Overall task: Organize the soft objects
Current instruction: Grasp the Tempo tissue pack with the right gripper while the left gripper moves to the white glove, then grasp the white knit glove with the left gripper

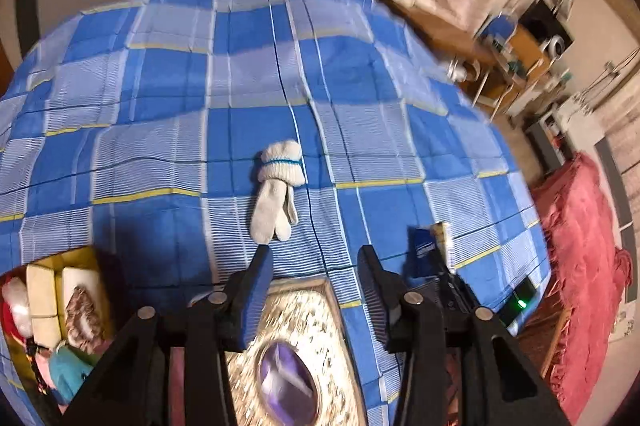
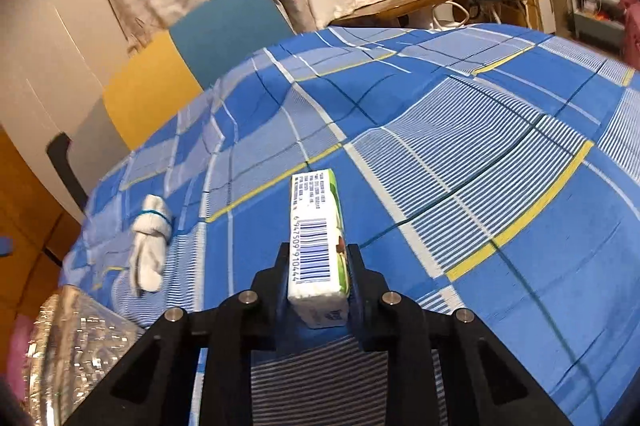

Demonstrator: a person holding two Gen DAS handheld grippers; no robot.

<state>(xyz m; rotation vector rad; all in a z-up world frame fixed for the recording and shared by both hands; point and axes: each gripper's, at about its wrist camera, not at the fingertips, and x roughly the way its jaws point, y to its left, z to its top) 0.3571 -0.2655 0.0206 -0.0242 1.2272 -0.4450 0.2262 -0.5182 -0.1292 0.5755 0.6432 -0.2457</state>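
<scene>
A white rolled pair of socks (image 1: 276, 186) with a thin blue band lies on the blue checked bedsheet (image 1: 160, 86), just ahead of my left gripper (image 1: 314, 258). That gripper is open, with nothing between its fingers. In the right wrist view, my right gripper (image 2: 319, 251) is shut on a white tissue packet (image 2: 316, 226) with a barcode and a green edge, held just above the sheet (image 2: 480, 186). The socks (image 2: 150, 246) lie to its left. The right gripper with its packet (image 1: 426, 246) also shows at the right of the left wrist view.
A glittery silver box (image 1: 304, 326) with a purple oval sits under the left gripper and shows again as the box (image 2: 72, 338). A yellow divided organiser (image 1: 56, 262) at the lower left holds cream packets and soft toys. A red blanket (image 1: 580, 246) lies beside the bed. Yellow and teal headboard panels (image 2: 160, 86) stand behind.
</scene>
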